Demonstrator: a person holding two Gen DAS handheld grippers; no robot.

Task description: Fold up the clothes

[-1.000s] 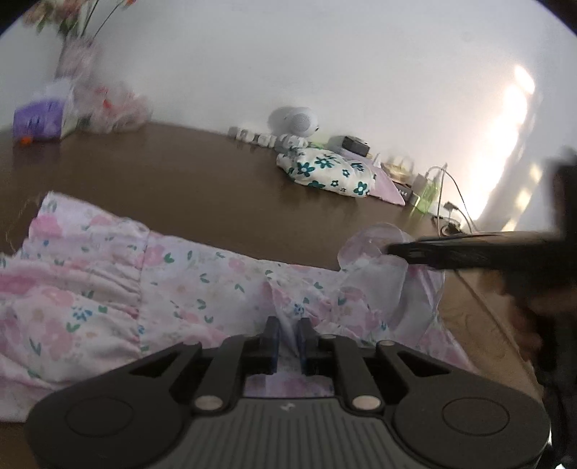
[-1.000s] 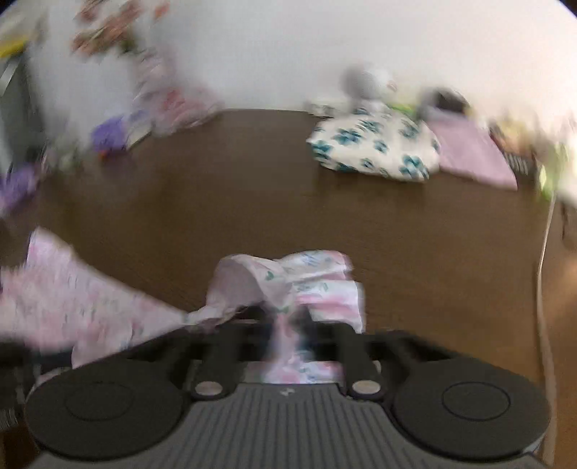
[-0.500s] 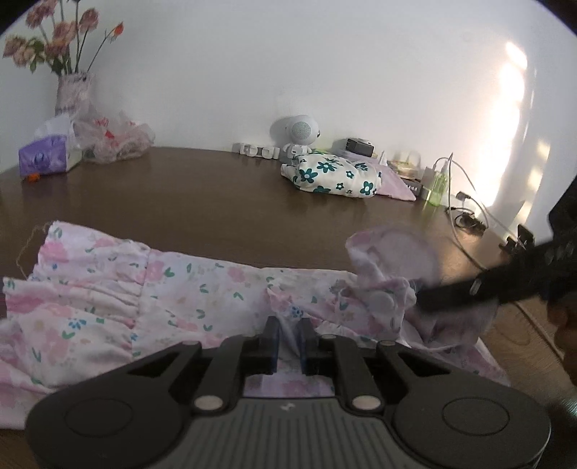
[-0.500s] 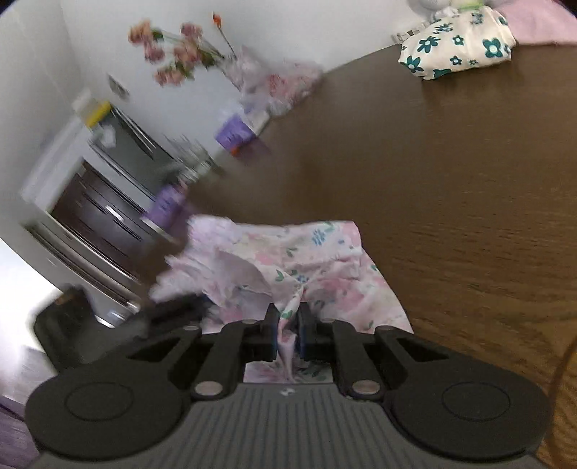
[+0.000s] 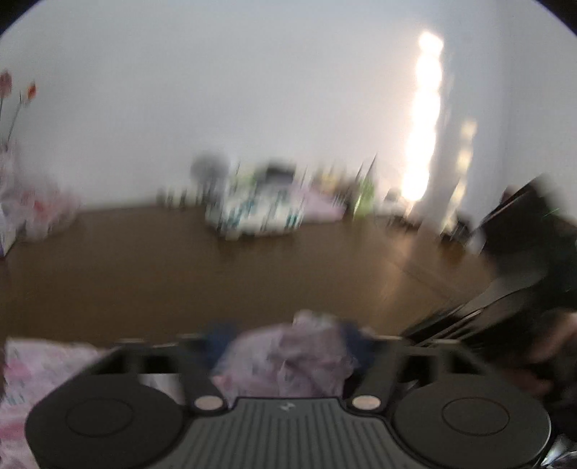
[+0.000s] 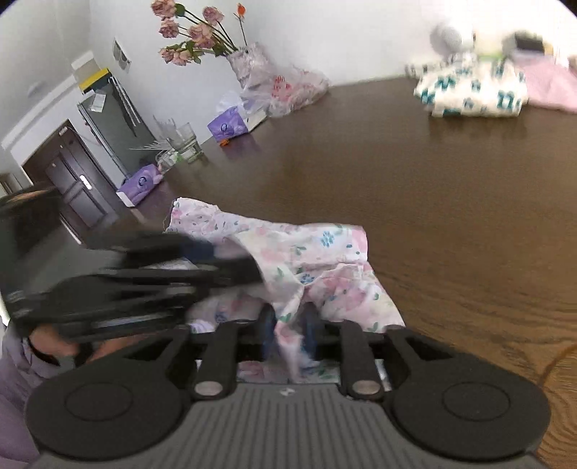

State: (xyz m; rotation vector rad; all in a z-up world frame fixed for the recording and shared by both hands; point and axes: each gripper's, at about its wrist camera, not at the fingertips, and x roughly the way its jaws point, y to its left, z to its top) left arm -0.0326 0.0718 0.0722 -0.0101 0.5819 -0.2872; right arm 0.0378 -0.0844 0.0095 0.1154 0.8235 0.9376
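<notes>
Now releasing: both jaws opening, floral garment (image 6: 288, 252) bunched between; wide bare counter (image 6: 450, 202) beyond its edge.

Garment (image 6: 310, 252) lies on table (image 6: 450, 202), folded pile (image 6: 472, 93) behind.

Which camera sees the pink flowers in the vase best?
The right wrist view: the pink flowers stand sharp in their vase at the table's far edge. The left wrist view is smeared by motion blur and catches only a couple of blurry blooms at its left edge.
</notes>
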